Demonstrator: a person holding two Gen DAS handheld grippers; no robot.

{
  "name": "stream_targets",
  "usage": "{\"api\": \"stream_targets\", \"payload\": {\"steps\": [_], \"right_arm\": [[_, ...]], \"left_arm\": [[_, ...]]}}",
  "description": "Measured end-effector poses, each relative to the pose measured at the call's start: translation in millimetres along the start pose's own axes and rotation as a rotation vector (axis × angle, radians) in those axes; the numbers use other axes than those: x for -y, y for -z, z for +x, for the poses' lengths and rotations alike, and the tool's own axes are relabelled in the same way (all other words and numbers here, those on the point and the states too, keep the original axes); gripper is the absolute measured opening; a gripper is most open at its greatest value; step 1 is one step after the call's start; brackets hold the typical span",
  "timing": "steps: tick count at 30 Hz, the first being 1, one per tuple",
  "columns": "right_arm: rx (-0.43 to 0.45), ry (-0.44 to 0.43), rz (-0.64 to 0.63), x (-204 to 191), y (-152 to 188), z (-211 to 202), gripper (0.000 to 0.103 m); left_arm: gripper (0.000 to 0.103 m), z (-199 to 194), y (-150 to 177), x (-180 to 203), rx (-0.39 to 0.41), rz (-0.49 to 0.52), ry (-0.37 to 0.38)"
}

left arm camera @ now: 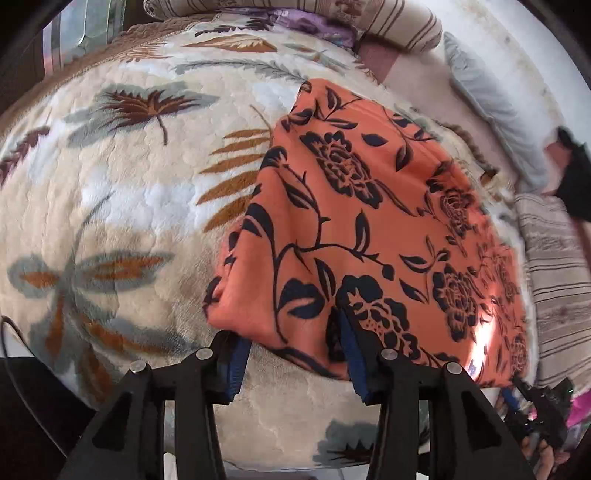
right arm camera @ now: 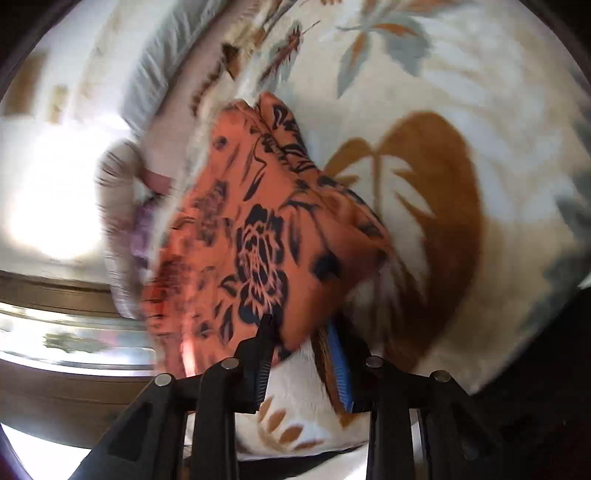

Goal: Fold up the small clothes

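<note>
An orange garment with a dark floral print (left arm camera: 369,221) lies folded on the leaf-patterned blanket (left arm camera: 122,177). My left gripper (left arm camera: 291,336) is open, its blue-padded fingers (left arm camera: 236,363) at the garment's near edge; the right finger presses against the cloth. In the right wrist view the same garment (right arm camera: 258,229) is blurred by motion. My right gripper (right arm camera: 301,332) is open, with the garment's near corner lying between its fingers. The right gripper also shows at the lower right of the left wrist view (left arm camera: 535,406).
Striped pillows (left arm camera: 399,22) and a pale grey pillow (left arm camera: 491,107) lie along the far and right side of the bed. A purple cloth (left arm camera: 314,22) sits near the pillows. A wooden bed frame (right arm camera: 74,291) shows at the left of the right wrist view.
</note>
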State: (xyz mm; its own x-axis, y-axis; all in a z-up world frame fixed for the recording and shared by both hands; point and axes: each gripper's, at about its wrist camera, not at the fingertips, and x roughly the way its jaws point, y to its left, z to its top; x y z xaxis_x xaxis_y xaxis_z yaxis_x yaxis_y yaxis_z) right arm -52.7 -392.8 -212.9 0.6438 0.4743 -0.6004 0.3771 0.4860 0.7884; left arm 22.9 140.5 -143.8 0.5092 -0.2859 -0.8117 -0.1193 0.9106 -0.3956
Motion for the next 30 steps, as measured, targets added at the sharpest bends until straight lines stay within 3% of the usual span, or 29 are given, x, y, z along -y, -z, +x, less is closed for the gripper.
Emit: {"api": "stream_targets", "payload": {"steps": [1,3,5,8,12,15,17,22,27,28,29,30], "right_arm": [[0.010,0.015,-0.020,-2.4,0.5,-9.8,0.040],[0.075,0.059,-0.112,-19.2,-2.1,-35.8,0.058],[0.133,0.067,-0.216,-44.3,-17.1,-54.3,0.058],[0.132,0.029,-0.341,-80.0,-59.8,-51.3,0.058],[0.034,0.066,-0.456,-105.9,-107.5,5.9,0.058],[-0.006,0.104,-0.461,-105.9,-116.0,35.4,0.058],[-0.005,0.111,-0.466,-102.3,-114.8,40.9,0.057],[0.009,0.132,-0.491,-96.5,-123.3,37.7,0.057],[-0.007,0.161,-0.563,-119.0,-141.1,62.5,0.055],[-0.019,0.190,-0.574,-120.3,-144.6,73.2,0.054],[-0.032,0.219,-0.578,-119.6,-147.6,83.1,0.045],[-0.050,0.247,-0.577,-117.9,-150.3,92.7,0.029]], "left_arm": [[0.054,-8.9,-1.4,-2.1,0.020,0.004,-0.020],[0.062,-25.8,-8.5,-5.1,0.069,0.010,-0.034],[0.062,-39.7,-19.7,-4.9,0.124,0.031,-0.036],[0.064,-40.9,-48.8,-1.8,0.162,0.080,0.004],[0.066,-12.5,-90.3,4.0,0.118,0.124,0.069],[0.066,11.2,-116.5,15.0,0.063,0.156,0.092],[0.066,27.6,-130.7,23.2,0.046,0.197,0.093],[0.066,58.9,-147.9,19.1,0.009,0.193,0.052],[0.066,68.0,-153.8,17.0,0.016,0.173,0.066],[0.062,70.1,-154.6,17.7,0.014,0.175,0.065],[0.056,74.2,-155.5,18.7,0.000,0.178,0.054],[0.035,79.2,-157.1,19.4,-0.018,0.180,0.037]]}}
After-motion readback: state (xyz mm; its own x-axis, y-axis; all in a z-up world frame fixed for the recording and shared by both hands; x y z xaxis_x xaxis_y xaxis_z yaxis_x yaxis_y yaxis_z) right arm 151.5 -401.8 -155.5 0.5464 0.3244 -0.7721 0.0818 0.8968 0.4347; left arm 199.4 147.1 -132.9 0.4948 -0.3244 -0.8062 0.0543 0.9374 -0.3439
